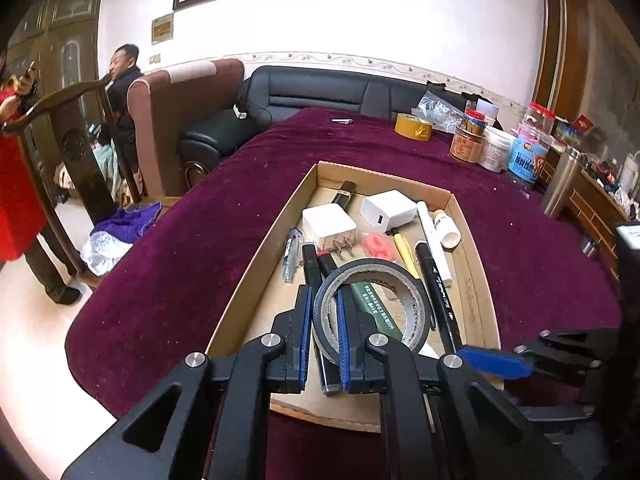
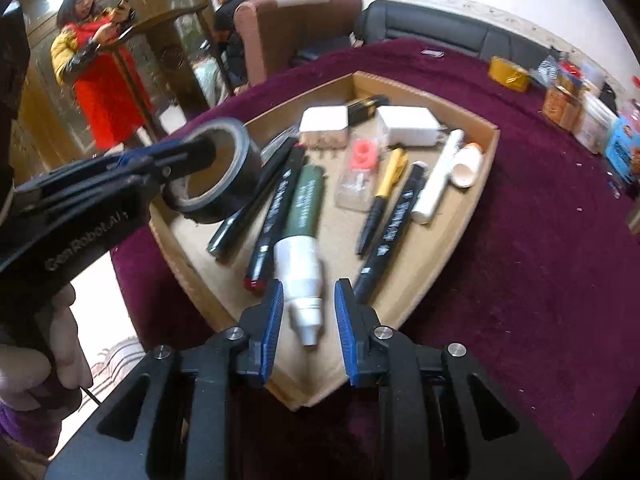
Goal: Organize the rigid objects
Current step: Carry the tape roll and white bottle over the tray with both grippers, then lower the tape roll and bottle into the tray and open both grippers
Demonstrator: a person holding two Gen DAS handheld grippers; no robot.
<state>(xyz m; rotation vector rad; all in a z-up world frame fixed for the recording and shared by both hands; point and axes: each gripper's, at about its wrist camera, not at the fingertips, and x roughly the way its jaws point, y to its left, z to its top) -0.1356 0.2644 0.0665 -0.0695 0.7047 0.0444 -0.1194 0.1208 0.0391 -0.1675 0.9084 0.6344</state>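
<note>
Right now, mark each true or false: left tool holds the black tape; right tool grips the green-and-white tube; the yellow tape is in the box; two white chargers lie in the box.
1. The left tool holds the black tape roll: true.
2. The right tool grips the green-and-white tube: false, it is open around the tip.
3. The yellow tape is in the cardboard box: false, it sits on the cloth beyond.
4. Two white chargers lie in the box: true.

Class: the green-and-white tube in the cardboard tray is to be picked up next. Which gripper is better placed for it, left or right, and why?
Right. The right gripper is open, its fingers either side of the green-and-white tube's white nozzle end. The left gripper is shut on the black tape roll, so it is occupied.
</note>
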